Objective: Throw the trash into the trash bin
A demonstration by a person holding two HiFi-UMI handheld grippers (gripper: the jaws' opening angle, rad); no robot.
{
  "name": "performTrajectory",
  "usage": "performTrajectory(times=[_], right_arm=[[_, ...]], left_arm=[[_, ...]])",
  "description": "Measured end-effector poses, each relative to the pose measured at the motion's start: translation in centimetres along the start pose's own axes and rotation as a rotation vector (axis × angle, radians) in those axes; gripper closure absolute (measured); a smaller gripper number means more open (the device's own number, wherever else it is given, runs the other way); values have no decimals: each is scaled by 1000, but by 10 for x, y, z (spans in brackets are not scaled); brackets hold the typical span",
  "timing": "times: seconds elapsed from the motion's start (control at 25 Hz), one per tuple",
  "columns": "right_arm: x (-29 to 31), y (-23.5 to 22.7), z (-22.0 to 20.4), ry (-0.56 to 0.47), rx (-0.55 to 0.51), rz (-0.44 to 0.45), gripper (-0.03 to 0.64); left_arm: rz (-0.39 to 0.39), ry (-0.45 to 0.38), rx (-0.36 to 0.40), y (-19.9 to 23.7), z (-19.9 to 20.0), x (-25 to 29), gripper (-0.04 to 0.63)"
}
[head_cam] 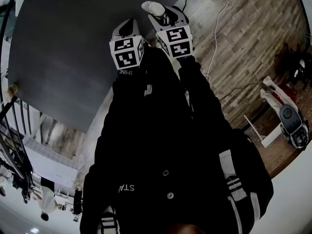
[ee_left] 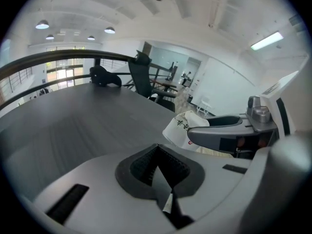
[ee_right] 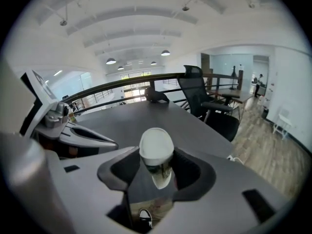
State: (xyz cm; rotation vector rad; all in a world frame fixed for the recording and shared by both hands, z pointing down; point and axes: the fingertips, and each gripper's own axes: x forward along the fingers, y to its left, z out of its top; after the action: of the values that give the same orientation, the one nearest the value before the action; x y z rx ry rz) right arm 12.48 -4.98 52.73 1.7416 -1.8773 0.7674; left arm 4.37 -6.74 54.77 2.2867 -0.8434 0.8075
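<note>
The right hand-held gripper (ee_right: 157, 167) clamped a lidded cup (ee_right: 156, 145) by its sides; the left hand-held gripper (ee_left: 158, 167) was closed, seemingly empty. Both hung over the desk (head_cam: 63, 57). With no bin visible, a swing could shake the cup loose.

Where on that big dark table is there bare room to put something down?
Nearly the whole grey table is bare up to the railing; only a small dark object sits at its far edge. It is tight only beside the left hand-held gripper and the right hand-held gripper, which grips a cup.
</note>
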Motion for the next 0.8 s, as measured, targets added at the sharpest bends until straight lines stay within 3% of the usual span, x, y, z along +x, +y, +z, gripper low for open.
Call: performTrajectory(times=[0.4,0.8], right_arm=[[-48,-83,-74,28,153,-150,400],[-74,-144,-147,59,281,-237,399]], left_arm=[[-149,106,137,-100,-33,50,595],[-225,212,251,-167,-74,93,595]])
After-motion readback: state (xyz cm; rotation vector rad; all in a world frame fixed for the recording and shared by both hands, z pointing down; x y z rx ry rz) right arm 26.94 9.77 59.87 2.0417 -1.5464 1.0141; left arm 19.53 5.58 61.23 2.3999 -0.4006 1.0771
